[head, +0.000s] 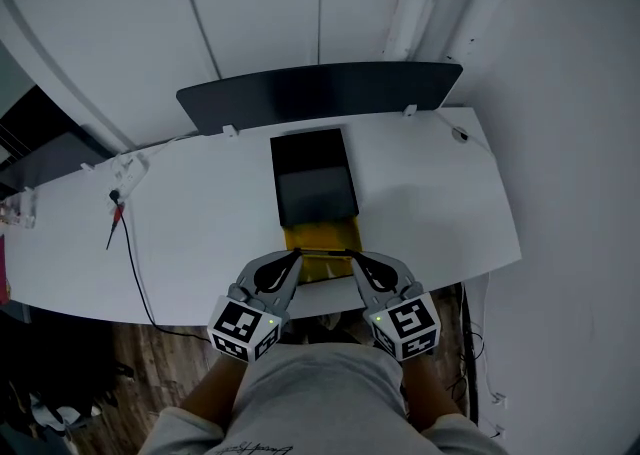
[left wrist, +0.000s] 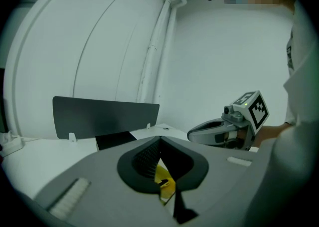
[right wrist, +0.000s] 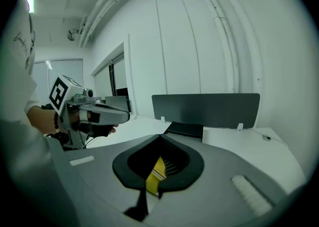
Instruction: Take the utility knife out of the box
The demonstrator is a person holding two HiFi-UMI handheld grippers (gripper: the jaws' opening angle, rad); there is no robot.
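A black box sleeve (head: pixel 314 175) lies in the middle of the white desk (head: pixel 200 213). A yellow inner tray (head: pixel 322 240) sticks out of its near end. My left gripper (head: pixel 296 256) is shut on the tray's left wall and my right gripper (head: pixel 353 257) is shut on its right wall. In the left gripper view a thin yellow edge (left wrist: pixel 163 178) runs between the closed jaws, and the right gripper view shows the same yellow edge (right wrist: pixel 155 175). No utility knife shows in any view.
A dark divider panel (head: pixel 320 93) stands along the desk's back edge, just behind the box. A black cable (head: pixel 135 263) trails over the desk's left part and off its front edge. The person's body is close behind both grippers.
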